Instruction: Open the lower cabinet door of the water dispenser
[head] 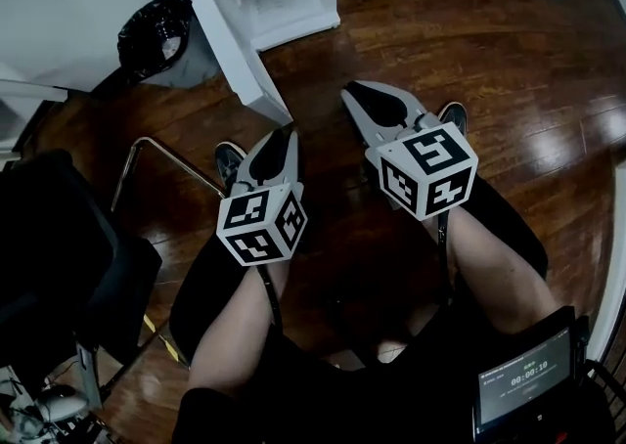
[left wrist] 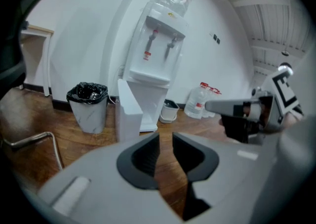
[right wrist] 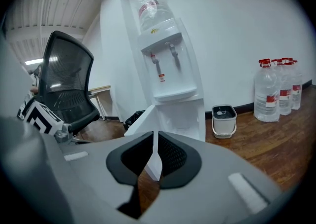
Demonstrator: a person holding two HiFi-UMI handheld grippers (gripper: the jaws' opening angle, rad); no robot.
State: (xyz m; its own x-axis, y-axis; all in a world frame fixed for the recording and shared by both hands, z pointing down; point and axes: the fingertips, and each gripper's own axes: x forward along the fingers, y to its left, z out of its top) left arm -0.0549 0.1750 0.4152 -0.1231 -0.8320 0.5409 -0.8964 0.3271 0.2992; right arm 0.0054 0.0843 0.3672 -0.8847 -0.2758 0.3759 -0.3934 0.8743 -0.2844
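**Cabinet door open, both claws empty**

Dark wood flooring (head: 509, 90) runs to a white wall where the water dispenser (left wrist: 158, 55) stands, a bottle on top. Its lower cabinet door (head: 235, 56) is swung out at an angle, away from the cabinet front. The left gripper (head: 284, 139) hangs just short of the door's lower corner, its jaws slightly apart with only floor showing between them. The right gripper (head: 357, 95) is beside it, its jaws drawn almost together and holding nothing. A bin lined with a black bag (left wrist: 89, 107) stands left of the dispenser. A small white pail (right wrist: 223, 119) and spare water bottles (right wrist: 276, 92) stand to its right.
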